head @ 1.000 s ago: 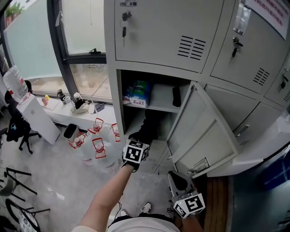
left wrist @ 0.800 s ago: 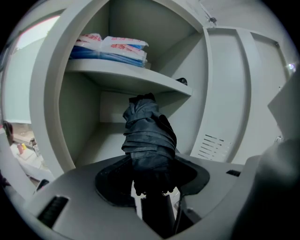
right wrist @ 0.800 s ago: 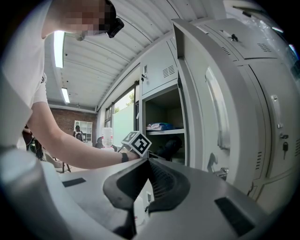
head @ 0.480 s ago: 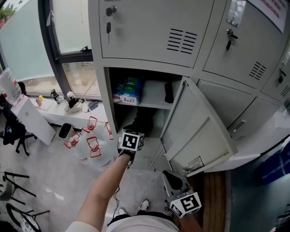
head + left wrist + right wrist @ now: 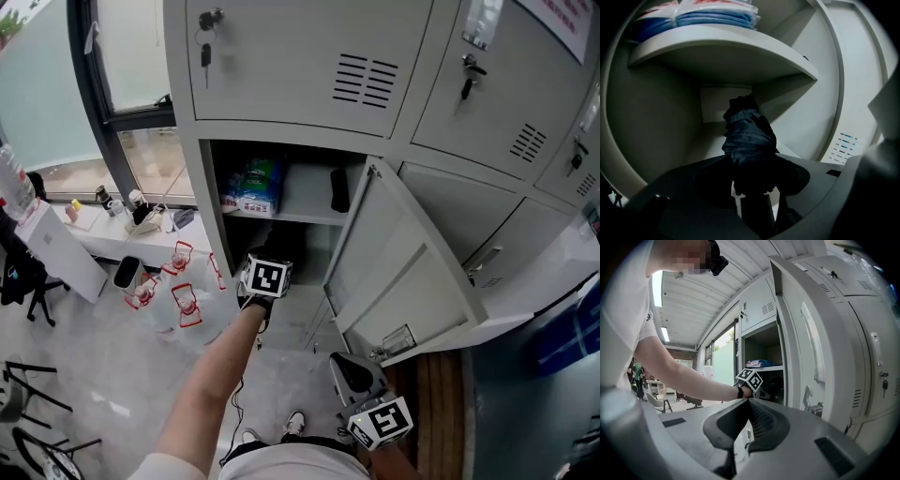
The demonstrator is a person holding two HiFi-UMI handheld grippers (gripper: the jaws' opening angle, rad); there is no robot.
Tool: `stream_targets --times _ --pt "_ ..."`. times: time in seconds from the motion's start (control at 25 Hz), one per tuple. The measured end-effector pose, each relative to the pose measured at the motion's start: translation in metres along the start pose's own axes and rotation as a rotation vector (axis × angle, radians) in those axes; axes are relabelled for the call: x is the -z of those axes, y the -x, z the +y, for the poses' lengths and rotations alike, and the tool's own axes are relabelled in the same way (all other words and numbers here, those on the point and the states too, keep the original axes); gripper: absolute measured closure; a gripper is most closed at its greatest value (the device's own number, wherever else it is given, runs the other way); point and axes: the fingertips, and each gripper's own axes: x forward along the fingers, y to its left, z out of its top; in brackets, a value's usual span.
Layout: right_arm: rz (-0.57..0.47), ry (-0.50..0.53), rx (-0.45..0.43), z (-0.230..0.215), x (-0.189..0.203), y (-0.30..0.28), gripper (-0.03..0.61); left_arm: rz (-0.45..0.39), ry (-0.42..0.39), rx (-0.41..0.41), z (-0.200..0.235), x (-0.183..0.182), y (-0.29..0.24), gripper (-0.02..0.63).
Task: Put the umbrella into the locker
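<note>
A folded black umbrella is clamped between the jaws of my left gripper, its bundled cloth pointing into the lower compartment of the open grey locker. In the head view the left gripper sits at that compartment's mouth, and the umbrella shows as a dark shape inside, under the shelf. My right gripper hangs low by the person's body, below the open door, with its jaws together and nothing in them. From the right gripper view I see the left gripper's marker cube at the locker.
Blue packets and a small black object lie on the upper shelf. The open door swings out to the right. Several water bottles with red handles stand on the floor to the left. Keys hang from the locker above.
My left gripper has pushed forward and slightly down, carrying the umbrella deeper into the lower compartment. The right gripper has stayed where it was.
</note>
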Motion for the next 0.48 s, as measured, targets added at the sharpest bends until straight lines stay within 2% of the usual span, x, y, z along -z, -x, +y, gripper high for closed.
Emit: stream_targets --times 0.24,0.36,0.48 --pt "0.009 -0.001 0.002 -0.001 0.0 -0.005 0.56 0.031 -0.02 -0.017 0.009 -0.002 -0.012 0.385" --pt "0.012 -0.001 0.007 -0.003 0.001 -0.005 0.56 0.088 -0.009 -0.017 0.013 0.001 -0.018 0.383" --pt "0.016 -0.005 0.019 -0.006 0.002 -0.004 0.56 0.126 -0.072 -0.043 0.018 0.0 -0.023 0.383"
